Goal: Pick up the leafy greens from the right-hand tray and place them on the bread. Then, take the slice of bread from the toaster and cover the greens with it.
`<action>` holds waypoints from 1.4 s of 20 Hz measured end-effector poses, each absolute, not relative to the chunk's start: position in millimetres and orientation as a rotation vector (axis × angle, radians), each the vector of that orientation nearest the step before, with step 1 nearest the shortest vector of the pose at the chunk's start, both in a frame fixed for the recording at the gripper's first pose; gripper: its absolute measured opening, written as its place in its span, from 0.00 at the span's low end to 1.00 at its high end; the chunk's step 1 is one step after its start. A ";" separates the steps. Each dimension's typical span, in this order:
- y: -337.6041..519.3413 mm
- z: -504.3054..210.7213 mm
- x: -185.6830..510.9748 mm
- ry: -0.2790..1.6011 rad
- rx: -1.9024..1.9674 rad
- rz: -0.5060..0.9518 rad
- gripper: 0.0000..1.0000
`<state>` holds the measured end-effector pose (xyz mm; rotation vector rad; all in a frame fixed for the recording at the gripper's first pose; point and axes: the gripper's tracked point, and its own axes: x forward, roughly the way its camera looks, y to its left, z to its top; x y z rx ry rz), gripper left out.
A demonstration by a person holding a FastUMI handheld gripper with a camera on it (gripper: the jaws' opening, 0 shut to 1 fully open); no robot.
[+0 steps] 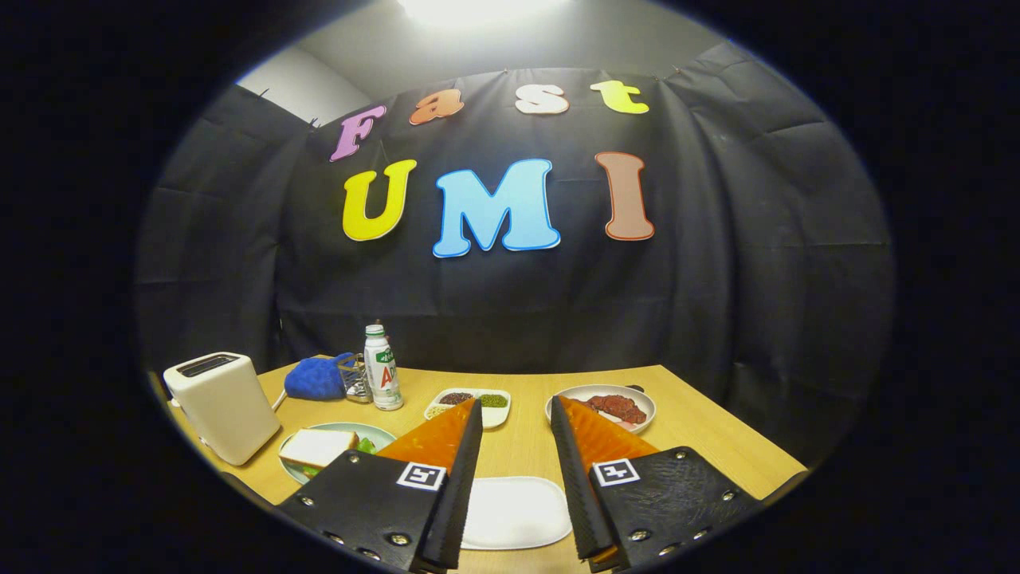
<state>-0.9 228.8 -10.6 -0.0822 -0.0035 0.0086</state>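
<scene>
Over a pale wooden table (518,446), the gripper (516,414) hangs with its two fingers spread wide and nothing between them. Just beneath the gap lies a white rectangular tray (514,514). Beside the left finger sits a light green plate (378,434) carrying a slice of bread (319,448), with a bit of leafy greens (366,445) showing at the bread's edge; whether more greens lie under the slice is hard to tell from this angle. Left of that plate stands a white toaster (223,405). Just beyond the fingertips are a small divided dish (470,402) of dark and green fillings and, to the right, a round white plate (602,408) holding reddish meat (617,407). Farther back, a blue cloth (315,377) and a white bottle (381,368) stand near the black booth wall (717,303).
</scene>
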 end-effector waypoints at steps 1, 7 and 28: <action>214.3 -9.2 -2.3 -0.013 -0.099 -0.009 0.53; 161.3 -6.0 -7.0 -0.027 -0.067 -0.037 0.53; -29.9 -33.9 22.4 -0.039 -0.193 -0.012 0.53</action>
